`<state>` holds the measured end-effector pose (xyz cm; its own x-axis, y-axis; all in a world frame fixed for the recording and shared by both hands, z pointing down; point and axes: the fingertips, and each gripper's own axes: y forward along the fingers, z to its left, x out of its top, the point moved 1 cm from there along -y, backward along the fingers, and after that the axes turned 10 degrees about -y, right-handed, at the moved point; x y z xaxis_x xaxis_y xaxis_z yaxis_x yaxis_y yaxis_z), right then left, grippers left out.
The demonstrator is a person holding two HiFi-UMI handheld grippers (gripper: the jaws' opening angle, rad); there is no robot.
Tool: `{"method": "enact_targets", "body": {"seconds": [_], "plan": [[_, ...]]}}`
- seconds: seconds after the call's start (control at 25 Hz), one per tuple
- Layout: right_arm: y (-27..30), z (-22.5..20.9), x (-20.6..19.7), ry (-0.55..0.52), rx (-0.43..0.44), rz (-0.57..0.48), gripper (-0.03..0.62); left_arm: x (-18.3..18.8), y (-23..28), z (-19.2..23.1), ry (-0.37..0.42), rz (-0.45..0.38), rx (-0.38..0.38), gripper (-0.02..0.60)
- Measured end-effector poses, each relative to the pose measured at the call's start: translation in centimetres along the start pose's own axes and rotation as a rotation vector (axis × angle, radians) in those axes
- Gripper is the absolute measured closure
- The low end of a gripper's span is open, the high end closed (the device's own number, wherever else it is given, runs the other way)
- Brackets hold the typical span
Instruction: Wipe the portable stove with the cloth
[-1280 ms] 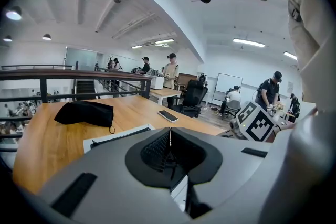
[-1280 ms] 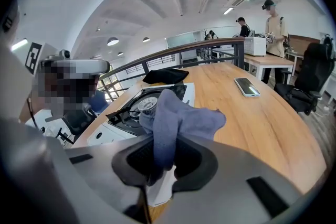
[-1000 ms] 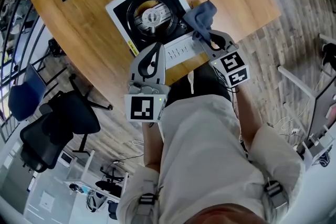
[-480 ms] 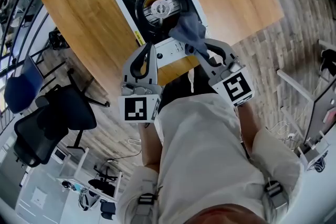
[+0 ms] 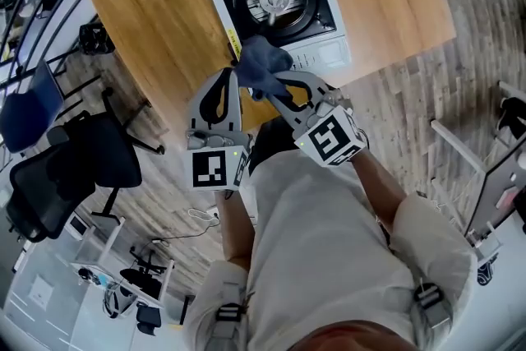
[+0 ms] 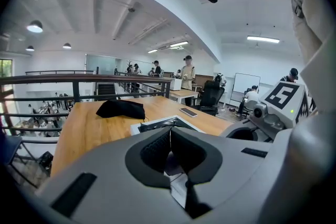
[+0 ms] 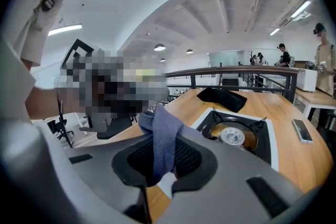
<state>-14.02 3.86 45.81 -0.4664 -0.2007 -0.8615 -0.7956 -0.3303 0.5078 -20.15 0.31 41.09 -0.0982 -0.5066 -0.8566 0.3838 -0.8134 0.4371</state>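
The right claw (image 7: 164,134) was pressed together on the cloth (image 7: 163,139). It pinched a fold of the blue-grey fabric between its ribbed pads, and a bunch stood up past the tips. That grip looked meant to leave a loose wad ahead of the claw, so soft fabric rather than plastic would meet the surface.

In the head view the right claw (image 5: 275,85) reached in at a slant from the person's right. The cloth (image 5: 261,62) sat at its tip, over the near-left corner of the portable stove (image 5: 327,53). I could not tell whether the fabric touched the stove or hung just above it.

From the right gripper view the stove (image 7: 265,136) lay ahead and to the right of the pinched cloth, with its burner ring and pan supports in full sight. That suggested most of the top was yet to be covered.

The left claw (image 6: 169,135) was closed on nothing, its pads meeting at a thin seam. In the head view the left claw (image 5: 228,78) sat just beside the right one, at the near edge of the worktop (image 5: 148,20). It pointed toward the stove (image 6: 157,124) and probably waited there to steady it if wiping pushed it.

Farther out on the worktop, well apart from both claws, lay a black bundle (image 6: 122,108) and a phone (image 7: 301,131).
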Motion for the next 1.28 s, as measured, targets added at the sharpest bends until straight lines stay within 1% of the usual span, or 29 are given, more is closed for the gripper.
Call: {"method": "enact_targets", "body": {"seconds": [0.2, 0.4, 0.6, 0.88, 1.28], "plan": [[2.1, 1.0, -1.3, -0.002, 0.048, 0.028, 0.522, -1.9, -0.7, 0.6, -0.022, 0.014, 0.028, 0.561], [3.6, 1.2, -2.0, 0.014, 0.070, 0.044, 0.523, -4.1, -0.7, 0.9, -0.015, 0.054, 0.044, 0.561], [5.0, 1.7, -3.2, 0.070, 0.083, 0.067, 0.522, -6.1, -0.6, 0.9, -0.011, 0.089, 0.047, 0.561], [5.6, 2.1, -4.0, 0.011, 0.063, 0.126, 0.523, -7.3, -0.5, 0.7, -0.018, 0.109, 0.028, 0.561], [4.9, 1.8, -4.5, 0.016, 0.029, 0.131, 0.525, -7.2, 0.1, -0.3, 0.004, 0.118, -0.013, 0.561]]}}
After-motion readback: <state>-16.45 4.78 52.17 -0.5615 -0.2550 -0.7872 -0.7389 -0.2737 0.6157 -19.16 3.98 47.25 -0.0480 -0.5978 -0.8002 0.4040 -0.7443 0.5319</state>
